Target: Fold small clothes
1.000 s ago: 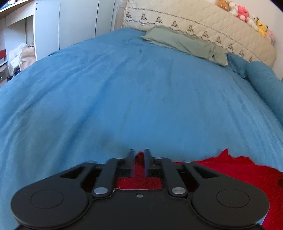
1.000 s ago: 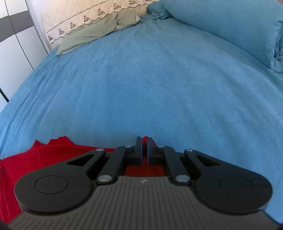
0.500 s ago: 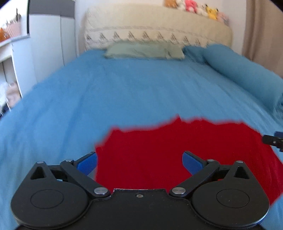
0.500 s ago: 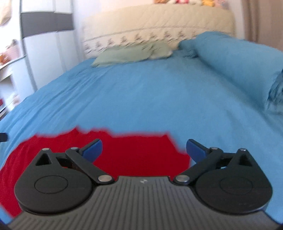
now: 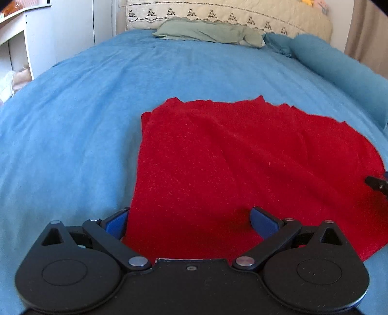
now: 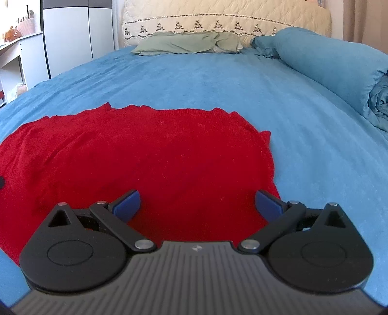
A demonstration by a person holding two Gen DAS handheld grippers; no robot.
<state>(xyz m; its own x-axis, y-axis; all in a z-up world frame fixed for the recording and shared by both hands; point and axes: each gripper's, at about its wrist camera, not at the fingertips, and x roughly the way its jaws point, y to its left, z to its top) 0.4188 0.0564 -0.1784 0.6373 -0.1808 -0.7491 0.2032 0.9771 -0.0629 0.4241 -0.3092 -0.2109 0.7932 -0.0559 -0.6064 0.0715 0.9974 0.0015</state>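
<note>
A red knit garment (image 5: pixel 237 160) lies flat on the blue bedspread (image 5: pixel 72 121), folded over with a ragged far edge. My left gripper (image 5: pixel 189 223) is open and empty, raised over the garment's near left part. The same garment fills the right wrist view (image 6: pixel 150 160). My right gripper (image 6: pixel 197 204) is open and empty above the garment's near right part. A bit of the right gripper shows at the right edge of the left wrist view (image 5: pixel 378 185).
A green pillow (image 6: pixel 186 43) and a cream quilted headboard (image 6: pixel 228 21) are at the far end of the bed. A rolled blue duvet (image 6: pixel 339 65) lies along the right side. White wardrobe doors (image 6: pixel 72 36) and a desk (image 6: pixel 14 58) stand to the left.
Both grippers were shut on the garment's edge low on the bed a second ago. They opened, let it go, and pulled back and up; the garment now lies flat.
</note>
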